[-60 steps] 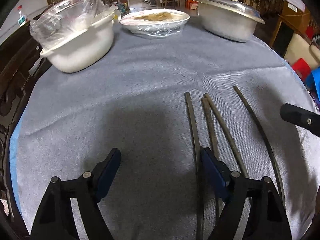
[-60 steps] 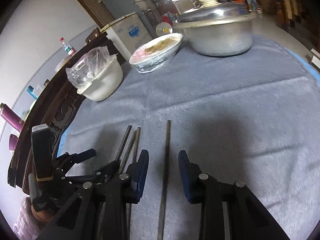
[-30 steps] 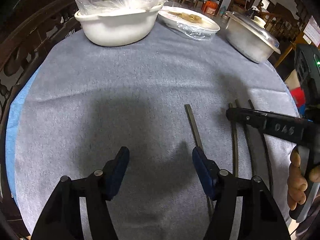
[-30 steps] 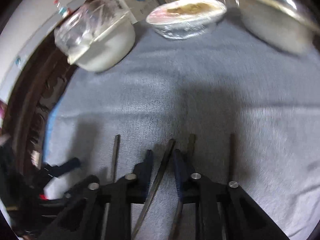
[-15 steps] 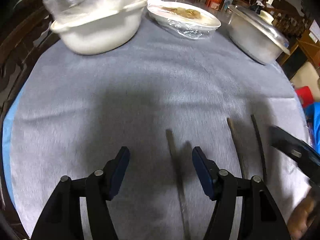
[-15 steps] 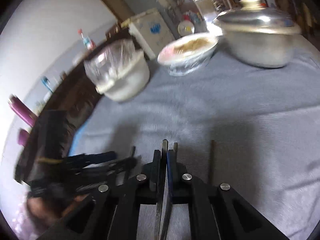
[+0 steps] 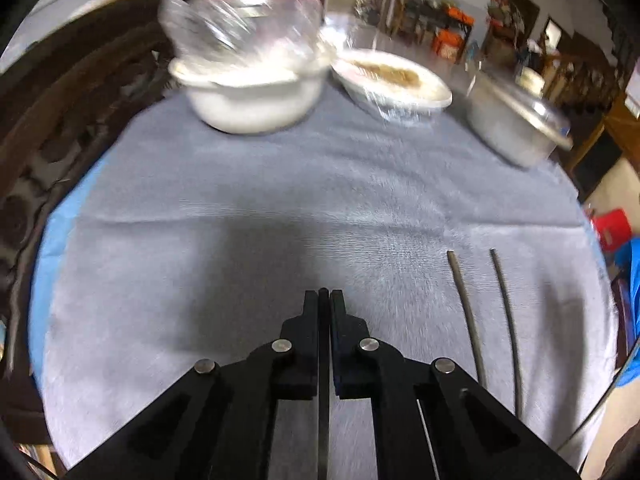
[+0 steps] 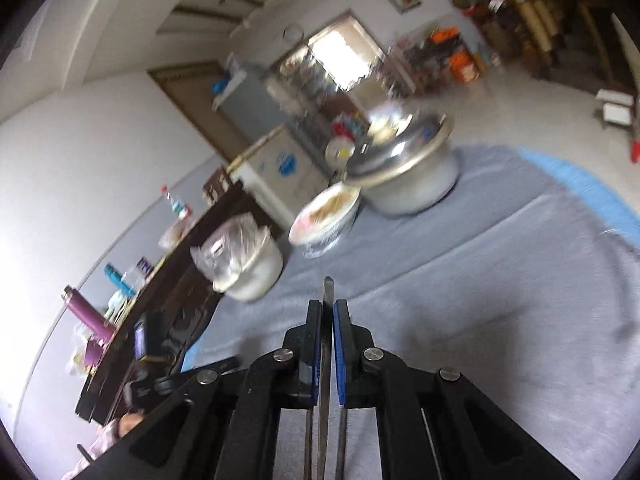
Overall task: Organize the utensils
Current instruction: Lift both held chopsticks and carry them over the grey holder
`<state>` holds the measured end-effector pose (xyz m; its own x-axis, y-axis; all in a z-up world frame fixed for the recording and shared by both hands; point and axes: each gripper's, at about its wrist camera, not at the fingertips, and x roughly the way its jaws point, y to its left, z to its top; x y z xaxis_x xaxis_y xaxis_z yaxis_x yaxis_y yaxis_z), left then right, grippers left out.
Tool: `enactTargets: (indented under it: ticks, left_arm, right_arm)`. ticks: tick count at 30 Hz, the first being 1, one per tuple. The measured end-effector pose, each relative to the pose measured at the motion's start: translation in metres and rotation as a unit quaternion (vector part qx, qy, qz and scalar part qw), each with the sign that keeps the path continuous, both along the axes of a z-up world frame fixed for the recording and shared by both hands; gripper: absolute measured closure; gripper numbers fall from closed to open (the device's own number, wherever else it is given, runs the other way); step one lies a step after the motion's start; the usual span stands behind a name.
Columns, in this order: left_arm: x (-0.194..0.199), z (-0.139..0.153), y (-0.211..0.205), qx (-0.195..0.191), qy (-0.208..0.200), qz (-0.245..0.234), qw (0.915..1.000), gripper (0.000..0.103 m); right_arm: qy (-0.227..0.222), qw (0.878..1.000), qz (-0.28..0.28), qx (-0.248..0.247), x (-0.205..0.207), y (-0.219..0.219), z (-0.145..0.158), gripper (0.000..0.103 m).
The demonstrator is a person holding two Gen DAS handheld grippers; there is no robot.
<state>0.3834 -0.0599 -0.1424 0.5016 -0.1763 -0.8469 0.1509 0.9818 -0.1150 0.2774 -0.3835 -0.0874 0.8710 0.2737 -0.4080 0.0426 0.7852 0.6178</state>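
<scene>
My left gripper (image 7: 323, 298) is shut on a dark chopstick (image 7: 323, 400) that runs back between its fingers, low over the grey tablecloth (image 7: 280, 220). Two more dark chopsticks (image 7: 466, 312) (image 7: 506, 320) lie side by side on the cloth to its right. My right gripper (image 8: 328, 308) is shut on another chopstick (image 8: 328, 292), whose tip pokes out past the fingers. It is lifted and tilted above the cloth (image 8: 480, 280).
At the far side stand a white bowl with plastic wrap (image 7: 248, 92), a wrapped dish of food (image 7: 394, 80) and a lidded metal pot (image 7: 516, 124). A dark carved wooden chair (image 7: 60, 120) borders the left edge. The table's right edge drops off near red and blue items (image 7: 612, 232).
My left gripper has closed on the chopstick that lay between its open fingers. My right gripper, shut on its chopstick, has risen and tilted, so the room now fills its view.
</scene>
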Motion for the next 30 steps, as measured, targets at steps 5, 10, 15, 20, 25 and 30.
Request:
enactTargets:
  ticks: [5,10,15,20,25,30]
  left_arm:
    - [-0.045,0.040,0.032,-0.034,-0.063,0.039,0.9967,0.098]
    - [-0.105,0.072,0.060,-0.080,-0.121,0.081,0.9860,0.098]
    - [-0.166,0.095,0.080,-0.114,-0.173,0.116,0.9715,0.098]
    - [-0.213,0.115,0.093,-0.144,-0.206,0.133,0.9587,0.098]
    - [-0.247,0.142,0.100,-0.161,-0.236,0.135,0.9488,0.098]
    - [-0.269,0.169,0.098,-0.169,-0.261,0.125,0.9422,0.098]
  right_arm:
    - [-0.048,0.996,-0.072,-0.033,-0.056,-0.004,0.028,0.097]
    - [-0.089,0.985,-0.126,-0.072,-0.107,0.008,0.053,0.097]
    - [-0.120,0.975,-0.155,-0.101,-0.155,0.021,0.076,0.097]
    - [-0.141,0.970,-0.157,-0.117,-0.193,0.028,0.091,0.097]
    - [-0.172,0.964,-0.155,-0.130,-0.222,0.037,0.112,0.097]
    - [-0.203,0.960,-0.151,-0.119,-0.245,0.045,0.129,0.097]
